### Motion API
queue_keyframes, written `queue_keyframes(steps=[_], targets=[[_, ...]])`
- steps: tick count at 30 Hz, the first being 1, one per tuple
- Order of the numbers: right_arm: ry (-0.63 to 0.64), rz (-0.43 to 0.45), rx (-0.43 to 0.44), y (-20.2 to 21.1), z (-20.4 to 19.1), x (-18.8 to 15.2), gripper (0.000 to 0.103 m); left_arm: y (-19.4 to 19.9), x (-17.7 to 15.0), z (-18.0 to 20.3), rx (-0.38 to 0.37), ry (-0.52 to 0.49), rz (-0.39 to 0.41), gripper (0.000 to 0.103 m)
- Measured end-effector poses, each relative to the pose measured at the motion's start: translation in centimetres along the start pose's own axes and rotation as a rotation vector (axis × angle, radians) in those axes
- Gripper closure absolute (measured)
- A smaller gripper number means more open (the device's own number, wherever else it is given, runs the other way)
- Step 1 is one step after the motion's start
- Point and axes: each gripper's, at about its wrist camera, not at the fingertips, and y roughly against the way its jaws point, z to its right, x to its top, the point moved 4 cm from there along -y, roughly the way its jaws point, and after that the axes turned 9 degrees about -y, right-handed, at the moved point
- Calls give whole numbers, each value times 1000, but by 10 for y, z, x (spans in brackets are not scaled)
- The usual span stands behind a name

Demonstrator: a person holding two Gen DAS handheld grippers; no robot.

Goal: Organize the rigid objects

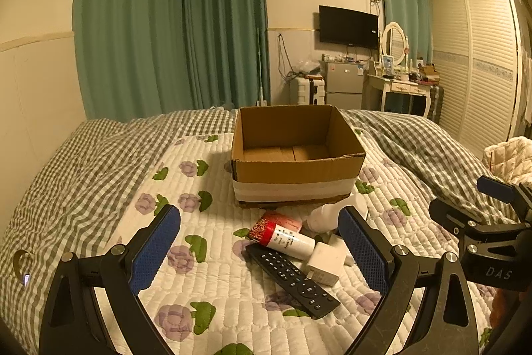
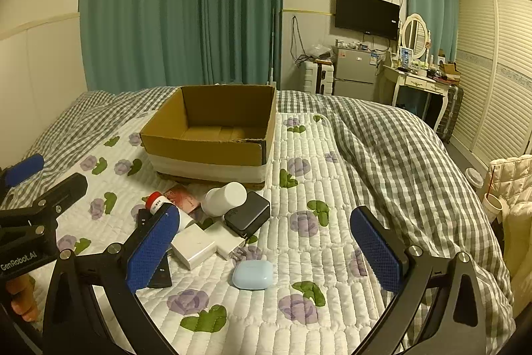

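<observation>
An open, empty cardboard box (image 1: 292, 168) (image 2: 206, 152) stands on the quilted bed. In front of it lies a pile: a black remote (image 1: 292, 280), a red-capped white tube (image 1: 282, 237) (image 2: 156, 202), a white charger (image 1: 324, 263) (image 2: 193, 245), a white bottle (image 2: 224, 198) (image 1: 324, 217), a black power bank (image 2: 247, 215), a red packet (image 2: 183, 197) and a light blue earbud case (image 2: 252, 274). My left gripper (image 1: 259, 250) is open above the remote and tube. My right gripper (image 2: 262, 250) is open above the earbud case.
The floral quilt (image 2: 299, 255) covers the bed's middle, with a grey checked duvet (image 2: 392, 155) bunched at the right. A wall runs along the left. A white padded item (image 2: 512, 188) lies off the bed's right edge. Each gripper shows in the other's view.
</observation>
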Motion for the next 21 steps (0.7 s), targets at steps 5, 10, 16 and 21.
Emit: queue_keyframes(steps=[5, 10, 16, 21], targets=[[15, -15, -15, -4, 1, -2, 0, -7, -1, -1, 19, 0, -32, 5], [27, -101, -15, -29, 10, -11, 0, -37, -13, 2, 21, -3, -179, 5], [25, -299, -13, -81, 18, -45, 7, -84, -43, 9, 0, -13, -430, 8], [73, -453, 19, -115, 6, -68, 19, -108, -58, 11, -59, 44, -529, 8]])
